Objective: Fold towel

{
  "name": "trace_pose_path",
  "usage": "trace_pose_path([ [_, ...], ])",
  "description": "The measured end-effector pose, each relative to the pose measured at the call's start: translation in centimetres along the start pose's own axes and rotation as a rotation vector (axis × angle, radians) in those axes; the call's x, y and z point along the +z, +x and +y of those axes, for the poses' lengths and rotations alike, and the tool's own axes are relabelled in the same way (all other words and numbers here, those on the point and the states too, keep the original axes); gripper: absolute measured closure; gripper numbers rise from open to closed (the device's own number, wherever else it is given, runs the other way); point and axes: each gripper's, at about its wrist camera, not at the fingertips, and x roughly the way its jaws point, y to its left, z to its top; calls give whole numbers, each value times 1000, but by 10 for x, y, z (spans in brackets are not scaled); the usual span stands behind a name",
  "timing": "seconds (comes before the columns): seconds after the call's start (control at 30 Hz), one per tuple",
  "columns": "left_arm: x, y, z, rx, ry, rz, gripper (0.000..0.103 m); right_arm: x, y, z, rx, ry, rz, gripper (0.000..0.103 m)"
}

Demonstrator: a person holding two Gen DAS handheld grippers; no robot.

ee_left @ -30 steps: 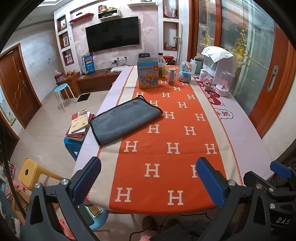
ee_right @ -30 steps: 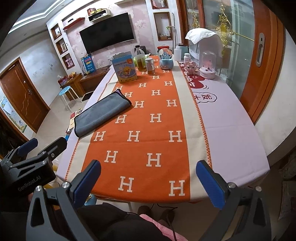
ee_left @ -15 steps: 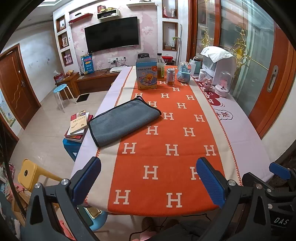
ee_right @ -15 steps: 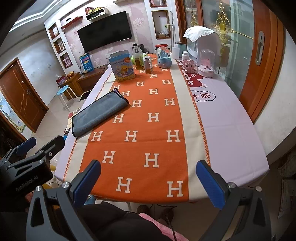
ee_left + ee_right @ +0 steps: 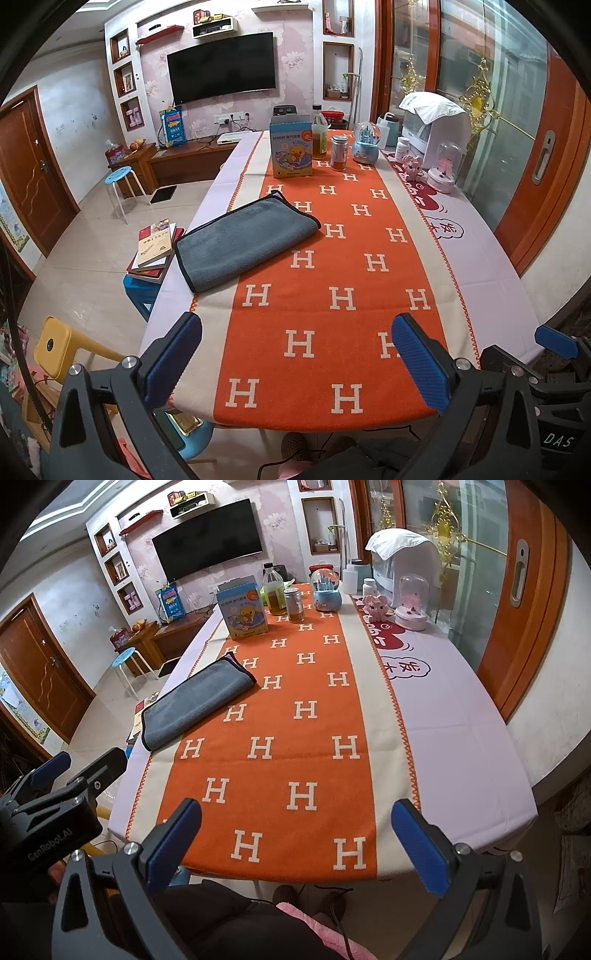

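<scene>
Table (image 5: 480, 258) nearer than before; towel (image 5: 243, 243) folded, both claws wide

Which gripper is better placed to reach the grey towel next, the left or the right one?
Left, probably. The towel lies at the table's left edge, nearer the left gripper. The right gripper would need to cross over. Both are open.

1. I see the towel (image 5: 245, 242): grey, dark-edged, folded into a flat rectangle.
2. It lies askew near the table's left edge, half on the orange runner (image 5: 332, 295).
</scene>
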Motion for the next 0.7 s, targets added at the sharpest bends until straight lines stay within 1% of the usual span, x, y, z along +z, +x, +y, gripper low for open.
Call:
trace_pose_path([
  [0.7, 1, 1, -1, 1, -1, 1, 1, 0, 0, 2, -1, 0, 3, 0],
])
